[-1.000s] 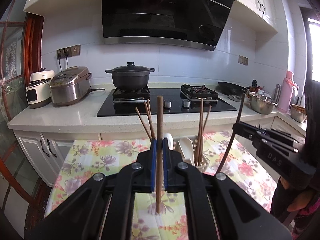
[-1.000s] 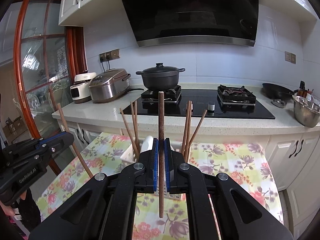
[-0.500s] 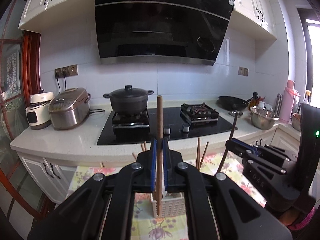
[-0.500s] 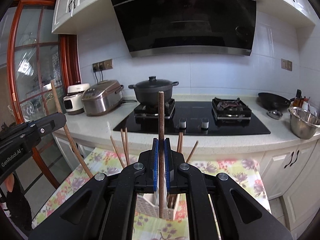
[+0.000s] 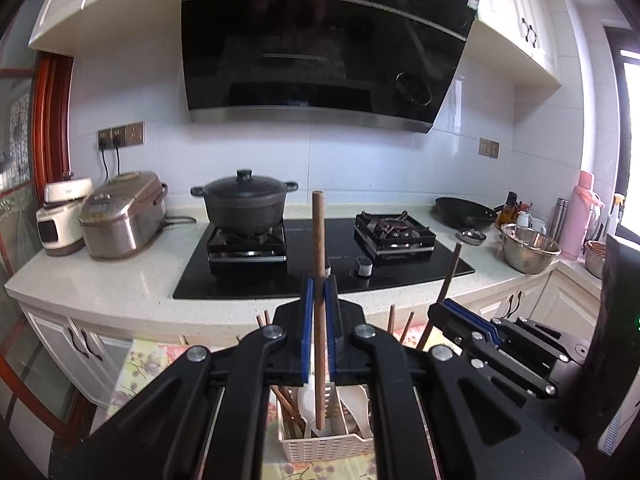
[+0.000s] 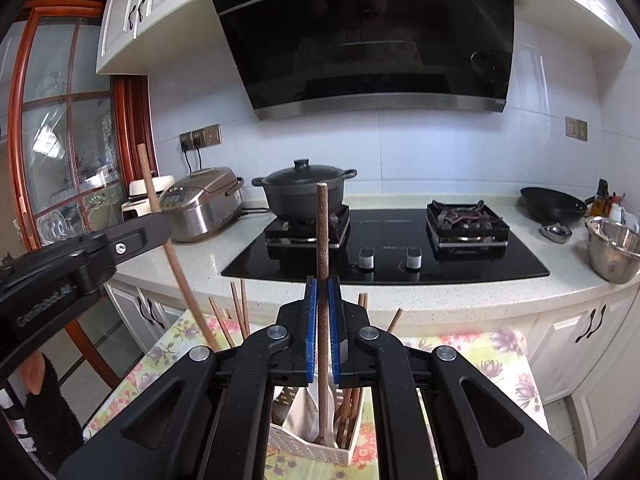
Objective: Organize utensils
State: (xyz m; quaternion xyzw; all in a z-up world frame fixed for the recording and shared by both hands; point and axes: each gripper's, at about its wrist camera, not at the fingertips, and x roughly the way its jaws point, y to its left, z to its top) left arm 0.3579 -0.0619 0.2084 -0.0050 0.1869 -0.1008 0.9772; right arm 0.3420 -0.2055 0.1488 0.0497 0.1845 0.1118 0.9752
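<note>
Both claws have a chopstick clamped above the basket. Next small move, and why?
Probably lower the left claw straight down. It is shut on its upright chopstick, whose lower tip hangs over the white utensil basket, where other chopsticks and spoons already stand. The right claw holds its own chopstick over the same basket, so go one at a time.

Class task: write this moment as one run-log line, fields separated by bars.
left claw: shut on chopstick | right claw: shut on second chopstick | both upright above white utensil basket | basket on floral tablecloth
</note>
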